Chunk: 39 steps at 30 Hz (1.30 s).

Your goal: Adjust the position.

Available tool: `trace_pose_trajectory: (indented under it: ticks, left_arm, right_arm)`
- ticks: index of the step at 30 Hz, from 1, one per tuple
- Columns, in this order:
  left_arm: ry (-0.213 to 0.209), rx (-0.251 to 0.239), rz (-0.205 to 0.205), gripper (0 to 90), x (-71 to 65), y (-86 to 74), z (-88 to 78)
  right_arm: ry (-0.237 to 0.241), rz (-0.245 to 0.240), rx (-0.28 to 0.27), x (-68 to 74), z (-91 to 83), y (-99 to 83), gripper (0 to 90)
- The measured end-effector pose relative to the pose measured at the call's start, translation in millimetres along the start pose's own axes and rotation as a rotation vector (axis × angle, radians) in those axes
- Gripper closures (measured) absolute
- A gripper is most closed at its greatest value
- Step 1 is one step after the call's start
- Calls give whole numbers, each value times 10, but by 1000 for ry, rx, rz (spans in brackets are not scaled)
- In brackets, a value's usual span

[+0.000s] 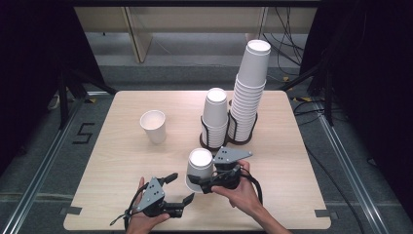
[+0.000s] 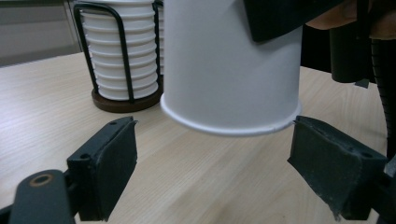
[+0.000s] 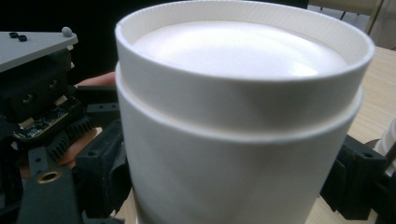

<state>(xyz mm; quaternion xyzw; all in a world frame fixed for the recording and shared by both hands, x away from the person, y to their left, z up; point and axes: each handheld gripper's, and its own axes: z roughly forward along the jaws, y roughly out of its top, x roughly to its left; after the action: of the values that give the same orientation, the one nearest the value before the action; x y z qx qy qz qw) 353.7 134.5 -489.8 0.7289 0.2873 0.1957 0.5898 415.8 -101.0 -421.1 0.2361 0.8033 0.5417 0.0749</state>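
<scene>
An upside-down white paper cup (image 1: 200, 165) is gripped near its rim by my right gripper (image 1: 198, 181), whose jaws press on both sides of it. In the right gripper view the cup (image 3: 233, 140) has a second cup's base ring showing at its top, with my right gripper (image 3: 229, 177) around it. My left gripper (image 1: 181, 187) sits just in front and left of it, open. In the left gripper view the cup's rim (image 2: 229, 126) hangs slightly tilted above the wood between the wide jaws of my left gripper (image 2: 215, 123); the right pad (image 2: 327, 158) is at the rim's edge.
An upright white cup (image 1: 154, 126) stands left of centre on the wooden table (image 1: 122, 161). Behind the held cup are two black wire holders: a short stack of cups (image 1: 215, 119) and a tall leaning stack (image 1: 249, 92). The short stack (image 2: 123, 60) is close behind.
</scene>
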Motion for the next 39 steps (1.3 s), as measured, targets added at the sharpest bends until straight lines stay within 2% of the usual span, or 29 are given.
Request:
trace_pose_trajectory:
  ticks: [1, 3, 4, 5, 6, 7, 8, 12, 13, 17, 18, 19, 20, 21, 22, 24, 25, 26, 27, 29, 31, 32, 33, 34, 35, 36, 37, 39]
  left_arm:
    - [-5, -10, 0, 145, -11, -2, 24]
    - [-14, -14, -9, 145, -41, -7, 67]
    - [-16, -5, -4, 145, -49, -6, 74]
    - [-16, -5, -4, 145, -49, -6, 74]
    - [-25, -25, -5, 145, -50, -13, 98]
    - [-17, -5, -5, 145, -58, -7, 92]
    - [-20, -6, -6, 144, -61, -8, 99]
    - [-32, -25, -9, 130, -78, -12, 129]
    - [-28, -11, -5, 119, -79, -8, 122]
    - [-27, -17, -12, 75, -80, -8, 139]
    - [-27, -19, -16, 65, -81, -9, 145]
    - [-28, -24, -19, 56, -83, -11, 151]
    - [-32, -38, -21, 56, -84, -14, 165]
    - [-25, -20, -19, 46, -86, -7, 155]
    - [-23, -21, -27, 39, -88, -7, 161]
    - [-21, -23, -27, 30, -89, -6, 165]
    - [-23, -26, -27, 23, -91, -5, 170]
    - [-23, -26, -27, 22, -91, -5, 170]
    - [-24, -26, -27, 20, -93, -5, 174]
    - [-27, -37, -25, 18, -93, -13, 196]
    - [-18, -22, -27, 20, -109, -10, 195]
    - [-17, -21, -23, 20, -110, -9, 202]
    - [-23, -40, -27, 22, -111, -16, 220]
    - [-24, -43, -27, 26, -112, -17, 225]
    - [-15, -33, -25, 27, -122, -13, 217]
    - [-23, -49, -24, 27, -120, -17, 225]
    - [-18, -38, -18, 28, -123, -9, 206]
    - [-18, -45, -17, 30, -127, -10, 208]
  right_arm:
    - [8, -12, -10, -2, 14, -1, 173]
    - [21, 15, 3, 25, 27, -8, 174]
    - [1, 16, 16, 38, 18, -10, 174]
    - [13, -2, 6, 31, 38, -13, 174]
    - [13, -2, 6, 31, 38, -13, 174]
    - [26, -2, 5, 32, 47, -16, 175]
    - [16, -3, 15, 42, 45, -19, 174]
    - [41, 1, 8, 72, 79, -30, 176]
    - [19, -27, 3, 70, 76, -26, 176]
    - [39, -22, 10, 111, 89, -22, 176]
    - [30, -51, -9, 110, 103, -20, 176]
    - [51, -19, -2, 133, 107, -22, 176]
    - [51, -19, -2, 133, 107, -22, 176]
    - [51, -13, 12, 147, 99, -17, 176]
    - [57, -24, 0, 147, 108, -16, 177]
    - [75, -15, -6, 168, 125, -15, 177]
    - [63, -34, -7, 179, 124, -7, 177]
    - [67, -30, -6, 185, 126, -7, 177]
    - [88, -5, -4, 202, 137, -10, 177]
    - [78, -11, -5, 208, 136, -8, 177]
    - [83, -8, -2, 212, 134, -5, 177]
    - [76, -33, -19, 203, 139, -3, 177]
    - [86, -5, 0, 228, 135, -3, 177]
    - [91, 0, -2, 241, 138, -4, 177]
    - [95, -3, -11, 241, 150, -5, 177]
    - [89, -27, -25, 232, 153, -2, 177]
    - [100, -16, -21, 240, 154, -3, 177]
    - [109, -9, -13, 243, 152, 0, 176]
